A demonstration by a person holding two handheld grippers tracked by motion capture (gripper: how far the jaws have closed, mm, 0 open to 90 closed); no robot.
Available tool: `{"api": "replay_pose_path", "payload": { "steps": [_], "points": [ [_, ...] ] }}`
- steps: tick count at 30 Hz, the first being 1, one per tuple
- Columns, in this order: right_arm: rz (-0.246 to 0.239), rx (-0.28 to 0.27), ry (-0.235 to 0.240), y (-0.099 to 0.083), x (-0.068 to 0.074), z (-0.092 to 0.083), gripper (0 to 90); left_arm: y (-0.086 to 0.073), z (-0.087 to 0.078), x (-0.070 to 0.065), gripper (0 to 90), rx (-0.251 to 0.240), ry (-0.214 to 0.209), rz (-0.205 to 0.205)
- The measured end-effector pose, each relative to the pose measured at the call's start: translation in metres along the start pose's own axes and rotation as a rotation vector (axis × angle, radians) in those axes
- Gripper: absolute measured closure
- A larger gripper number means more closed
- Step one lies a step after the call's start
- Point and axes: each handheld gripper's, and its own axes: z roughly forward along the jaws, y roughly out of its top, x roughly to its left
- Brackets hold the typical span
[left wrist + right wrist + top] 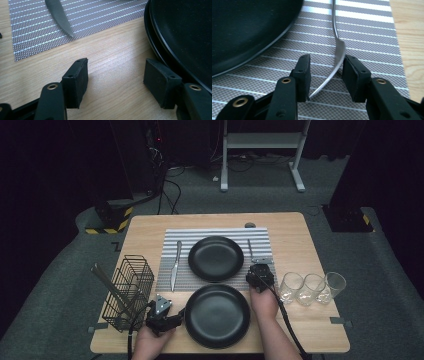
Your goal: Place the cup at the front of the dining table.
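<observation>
Two black plates lie on the table: the far plate (216, 258) on a striped placemat (220, 234), the near plate (217, 316) on bare wood. A silver fork (251, 251) lies right of the far plate. My right gripper (260, 267) is at its near end. In the right gripper view the fork (338, 52) curves between the parted pads of that gripper (325, 72), edge-on, close to the right pad and clear of the left. My left gripper (178, 314) is open beside the near plate's left rim; the gap in that gripper (116, 75) holds nothing, and the plate (185, 37) is just right of it.
A knife (175, 265) lies on the placemat left of the far plate. A black wire basket (129, 292) holding long sticks (107, 285) stands at the table's left edge. Three clear glasses (312, 289) stand in a row at the right.
</observation>
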Motion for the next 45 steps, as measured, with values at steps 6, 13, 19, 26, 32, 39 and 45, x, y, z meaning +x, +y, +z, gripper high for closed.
{"api": "replay_pose_path", "payload": {
  "steps": [6,13,19,26,32,39,45],
  "points": [
    [-0.007,0.003,-0.009,0.003,0.003,0.000,59.8,0.000,0.000,0.000,36.4,-0.001,-0.002,-0.001],
    [-0.037,-0.053,-0.033,0.006,0.003,-0.010,66.0,0.000,0.000,0.001,36.4,-0.002,-0.004,-0.003],
    [-0.069,-0.098,-0.056,0.009,0.007,-0.019,80.4,0.000,0.000,0.001,36.4,-0.002,-0.004,-0.002],
    [-0.098,-0.073,-0.074,0.006,0.006,-0.016,86.0,0.000,0.000,0.001,36.4,-0.002,-0.003,-0.002],
    [-0.093,-0.060,-0.083,0.002,0.005,-0.014,86.3,0.000,0.000,0.001,36.4,-0.002,-0.004,-0.002],
    [-0.090,-0.089,-0.075,0.001,0.007,-0.018,83.7,0.000,0.000,0.001,36.5,-0.002,-0.006,-0.004],
    [-0.107,-0.103,-0.055,0.006,0.012,-0.021,85.3,0.000,0.000,0.001,36.5,-0.002,-0.006,-0.004]
  ]
}}
